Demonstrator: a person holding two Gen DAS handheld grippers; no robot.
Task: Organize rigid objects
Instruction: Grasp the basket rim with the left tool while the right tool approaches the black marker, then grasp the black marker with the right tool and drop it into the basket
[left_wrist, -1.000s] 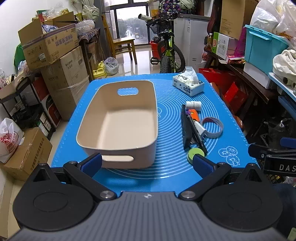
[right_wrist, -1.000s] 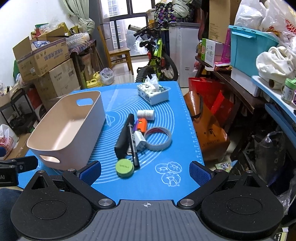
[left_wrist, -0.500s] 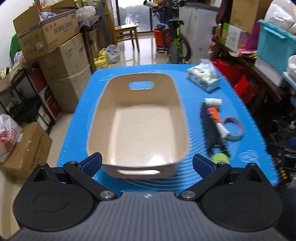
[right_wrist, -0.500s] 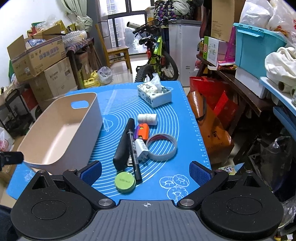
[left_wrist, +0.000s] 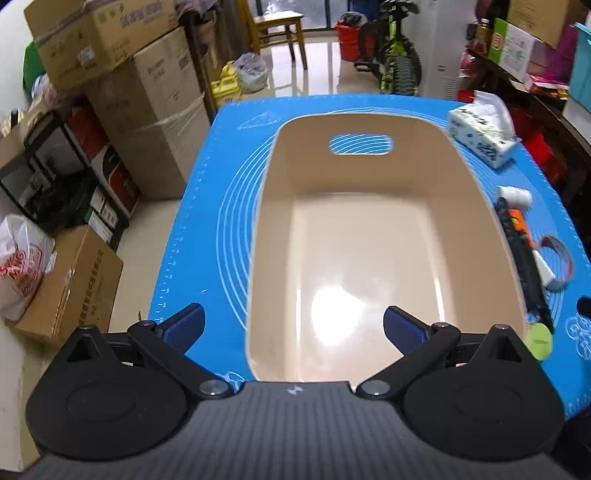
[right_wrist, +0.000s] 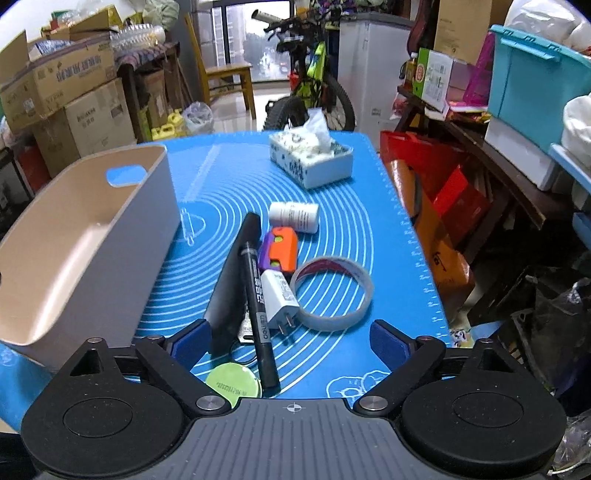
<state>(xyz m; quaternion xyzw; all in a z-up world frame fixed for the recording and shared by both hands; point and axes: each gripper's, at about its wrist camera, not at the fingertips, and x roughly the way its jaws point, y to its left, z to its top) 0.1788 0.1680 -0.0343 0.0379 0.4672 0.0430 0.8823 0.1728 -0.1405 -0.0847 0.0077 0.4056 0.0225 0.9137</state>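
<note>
I am seeing the beige bin (left_wrist: 369, 236) sitting empty on the blue-matted bench (right_wrist: 332, 354), so no sorting is done yet. The marker (right_wrist: 258, 306), black case (right_wrist: 232, 284), white charger (right_wrist: 279, 299), orange-purple block (right_wrist: 280, 247), tape ring (right_wrist: 332, 291), white bottle (right_wrist: 293, 216) and green lid (right_wrist: 231, 382) are lying beside it. The left gripper (left_wrist: 293, 328) is hovering spread over the bin's near end, gripping nothing; the right gripper (right_wrist: 291, 341) is closing, straddling the marker and case without pressing them. All items are waiting.
</note>
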